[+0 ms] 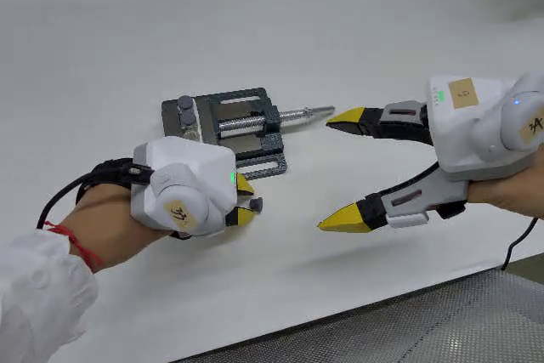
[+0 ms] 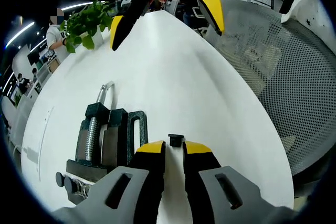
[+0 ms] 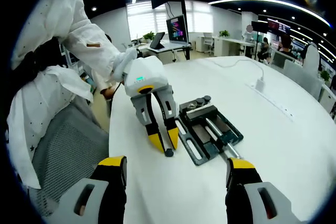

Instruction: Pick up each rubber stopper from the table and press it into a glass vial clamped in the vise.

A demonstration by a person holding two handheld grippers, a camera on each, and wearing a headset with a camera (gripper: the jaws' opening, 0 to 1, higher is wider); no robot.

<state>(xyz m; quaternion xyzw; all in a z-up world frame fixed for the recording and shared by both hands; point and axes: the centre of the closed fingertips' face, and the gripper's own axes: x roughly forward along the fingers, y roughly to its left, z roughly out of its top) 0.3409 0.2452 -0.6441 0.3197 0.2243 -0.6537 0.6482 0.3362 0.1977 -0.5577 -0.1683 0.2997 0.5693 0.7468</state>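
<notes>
– Jaws on the left gripper [image 1: 245, 201] are drawn in close, pinching a small dark rubber stopper [image 1: 256, 204] at their very tips. Those of the right gripper [image 1: 342, 167] are spread wide on nothing, at 3 o'clock from the stopper.

– Is the stopper off the table [image 1: 382, 31]?

– I can't tell. It sits at or just above the surface, just beside the vise [image 1: 242, 125], which lies at 12 o'clock from it in the head view.

– How will it handle?

– My guess is light, soft and grippy, so it should not slide easily. It is so small, though, that a hard squeeze could tilt it or pop it out of the tips. I would hold it across the wider top and leave the narrow end free to enter the vial.

– And the vial?

– Two grey round caps [image 1: 185, 110] stand at the vise's 9 o'clock end. Any glass beneath them is too small to make out. Glass is brittle, so the push should go straight down and gently.
</notes>
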